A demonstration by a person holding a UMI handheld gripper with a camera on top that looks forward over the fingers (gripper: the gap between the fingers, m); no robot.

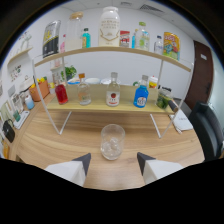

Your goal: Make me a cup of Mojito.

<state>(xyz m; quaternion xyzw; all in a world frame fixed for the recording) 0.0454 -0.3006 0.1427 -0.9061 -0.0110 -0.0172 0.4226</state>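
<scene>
the gripper [113, 162] has its fingers spread wide, holding nothing and touching nothing. a clear glass [112, 141] with ice stands upright on the wooden table [60, 145], just ahead of the fingertips and centred on the gap. farther off, the lower shelf [100, 105] carries, left to right, a red bottle [60, 90], a red-labelled clear bottle [113, 91] and a blue bottle [142, 93].

Clear glass [112, 141], red bottle [61, 93], blue bottle [141, 96], wooden table [60, 142]
</scene>
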